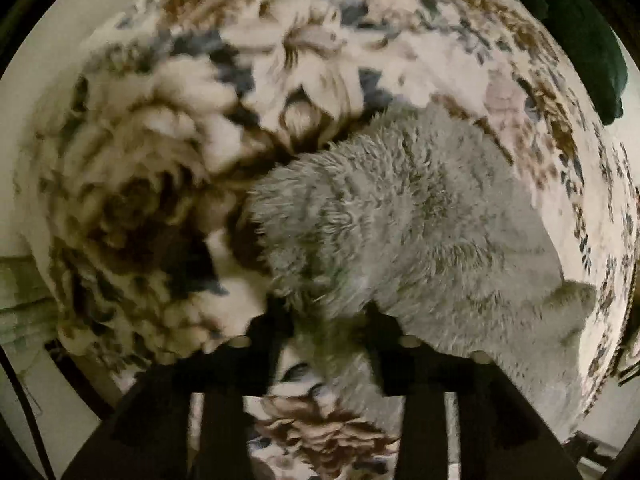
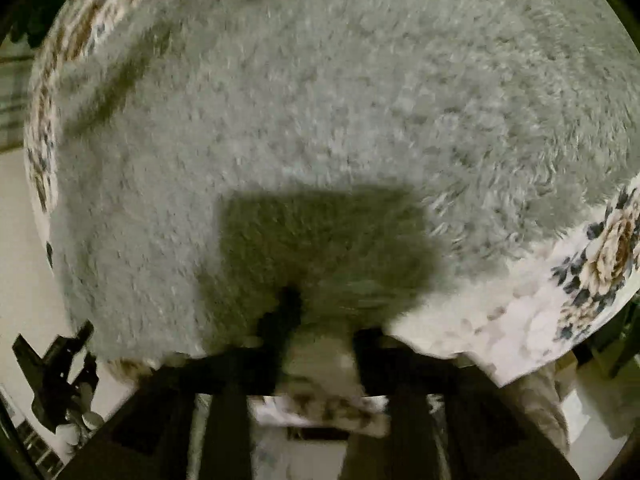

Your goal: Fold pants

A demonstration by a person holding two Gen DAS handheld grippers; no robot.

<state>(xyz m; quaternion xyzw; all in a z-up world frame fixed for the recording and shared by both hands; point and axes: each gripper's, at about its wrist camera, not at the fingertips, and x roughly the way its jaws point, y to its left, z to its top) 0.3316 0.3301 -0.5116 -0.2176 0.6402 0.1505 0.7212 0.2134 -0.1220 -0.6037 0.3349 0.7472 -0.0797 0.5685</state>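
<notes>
Floral bedspread [image 1: 140,184], covering the bed. Grey fleece pants [image 2: 320,100], spread across it, one edge at my near side. Left tongs [image 1: 324,332]: parted, fleece edge between. Right tongs [image 2: 320,320]: parted; grip on fleece, I cannot tell.

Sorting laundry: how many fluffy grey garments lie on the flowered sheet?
1: the grey pants lie on the flowered sheet, filling the right camera's view. More may be hidden.

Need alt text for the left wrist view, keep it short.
Fuzzy grey pants lie bunched on a floral bedsheet, filling the right half of the blurred frame. The left gripper points down at their near edge, jaws apart with grey pile between them; whether they pinch it is unclear.
</notes>
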